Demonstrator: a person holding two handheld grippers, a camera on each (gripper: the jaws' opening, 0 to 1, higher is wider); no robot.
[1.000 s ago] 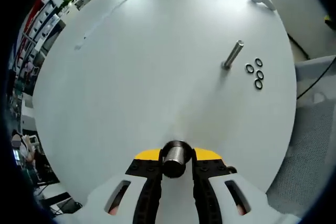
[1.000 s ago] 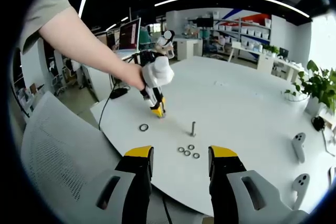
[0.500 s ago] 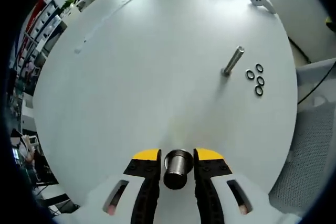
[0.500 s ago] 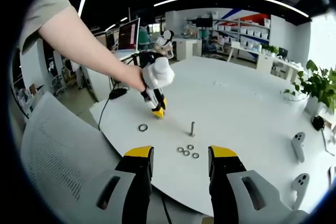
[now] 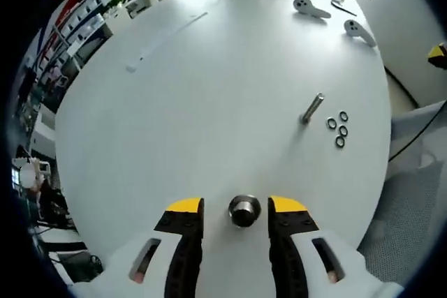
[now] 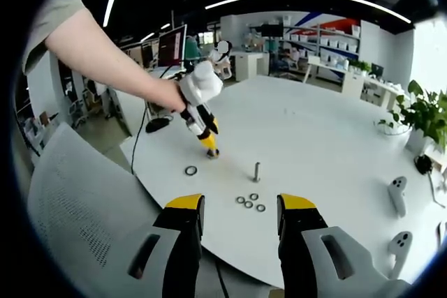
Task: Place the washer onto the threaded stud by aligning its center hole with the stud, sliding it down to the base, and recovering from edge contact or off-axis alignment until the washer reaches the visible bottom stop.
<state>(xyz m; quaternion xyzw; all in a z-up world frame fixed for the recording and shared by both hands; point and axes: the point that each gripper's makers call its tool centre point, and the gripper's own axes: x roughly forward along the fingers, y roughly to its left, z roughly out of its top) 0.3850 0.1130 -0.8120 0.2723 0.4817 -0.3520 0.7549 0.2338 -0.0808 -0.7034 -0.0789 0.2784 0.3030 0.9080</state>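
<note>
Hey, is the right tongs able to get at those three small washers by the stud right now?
Probably yes. The right tongs stand open, with the three washers on bare table ahead, the stud beyond them and the left tongs off to the side.

Left gripper (image 5: 235, 209) over white bench (image 5: 209, 102), jaws parted, yellow-tipped. Short metal cylinder (image 5: 244, 211) stood on bench between jaws, gap on both sides. Threaded stud (image 5: 311, 109) upright farther out. Three washers (image 5: 339, 130) clustered just beside stud. Two white controllers (image 5: 328, 17) near far edge.
</note>
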